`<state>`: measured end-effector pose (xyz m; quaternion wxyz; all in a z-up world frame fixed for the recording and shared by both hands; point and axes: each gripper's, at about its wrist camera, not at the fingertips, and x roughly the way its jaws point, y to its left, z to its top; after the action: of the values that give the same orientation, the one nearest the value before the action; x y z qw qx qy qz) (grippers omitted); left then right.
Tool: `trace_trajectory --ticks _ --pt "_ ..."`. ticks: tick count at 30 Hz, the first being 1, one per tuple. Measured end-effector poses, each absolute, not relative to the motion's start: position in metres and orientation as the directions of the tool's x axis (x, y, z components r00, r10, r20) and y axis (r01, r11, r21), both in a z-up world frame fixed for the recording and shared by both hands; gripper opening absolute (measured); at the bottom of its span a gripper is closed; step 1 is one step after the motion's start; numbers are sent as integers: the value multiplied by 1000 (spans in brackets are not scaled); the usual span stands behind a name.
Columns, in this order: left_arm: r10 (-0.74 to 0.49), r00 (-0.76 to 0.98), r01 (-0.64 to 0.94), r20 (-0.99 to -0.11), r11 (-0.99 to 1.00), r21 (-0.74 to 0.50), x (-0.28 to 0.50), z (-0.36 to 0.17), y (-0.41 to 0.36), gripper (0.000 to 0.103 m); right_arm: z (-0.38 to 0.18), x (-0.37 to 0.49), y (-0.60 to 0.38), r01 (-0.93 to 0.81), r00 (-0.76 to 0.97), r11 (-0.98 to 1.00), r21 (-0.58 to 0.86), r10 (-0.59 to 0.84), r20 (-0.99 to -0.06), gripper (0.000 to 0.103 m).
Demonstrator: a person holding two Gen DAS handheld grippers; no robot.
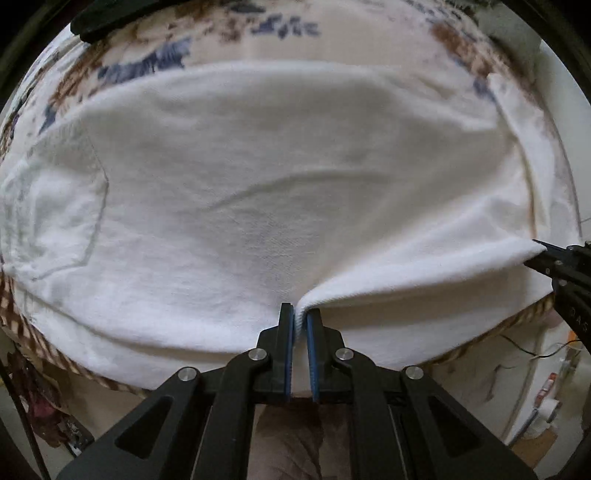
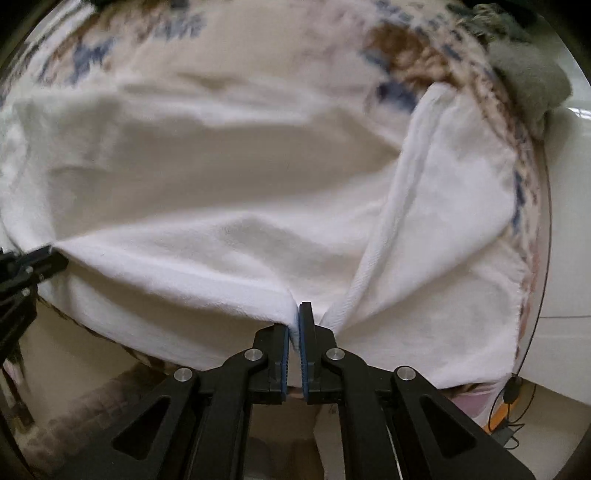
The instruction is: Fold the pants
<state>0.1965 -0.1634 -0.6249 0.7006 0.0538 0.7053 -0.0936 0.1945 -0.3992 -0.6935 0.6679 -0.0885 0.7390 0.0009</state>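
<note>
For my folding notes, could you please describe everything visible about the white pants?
The white pants look like soft, thick cotton, wrinkled and spread wide over a floral-patterned cover. A stitched patch pocket shows at the left. The near edge is lifted into a taut fold: the left gripper and the right gripper are each shut on it. One leg's hem end lies folded at the right.

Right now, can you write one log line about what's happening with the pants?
step: folding | left gripper: shut on white pants near edge | right gripper: shut on same edge | surface: patterned cloth
</note>
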Motion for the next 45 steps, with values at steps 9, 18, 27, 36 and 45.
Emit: trace_trajectory --ticks 9,18,27,36,45 --pt "-60 19 16 -998 998 -60 203 -573 -126 90 -630 189 -462 234 -65 956 179 199 -978 61" --pt "213 85 -165 -973 966 197 241 -580 -77 90 -654 305 -535 418 27 908 15 5 -1000 96" --pt "292 77 -132 -953 951 280 246 -586 -77 90 -644 271 -561 566 98 824 -23 -95 -991 5" --pt "281 30 -112 -959 954 276 230 -600 -100 90 -646 101 -664 866 77 485 121 109 -991 7" --pt "223 25 -184 -975 959 215 210 -582 -83 90 -624 81 -620 827 200 475 299 249 -948 54"
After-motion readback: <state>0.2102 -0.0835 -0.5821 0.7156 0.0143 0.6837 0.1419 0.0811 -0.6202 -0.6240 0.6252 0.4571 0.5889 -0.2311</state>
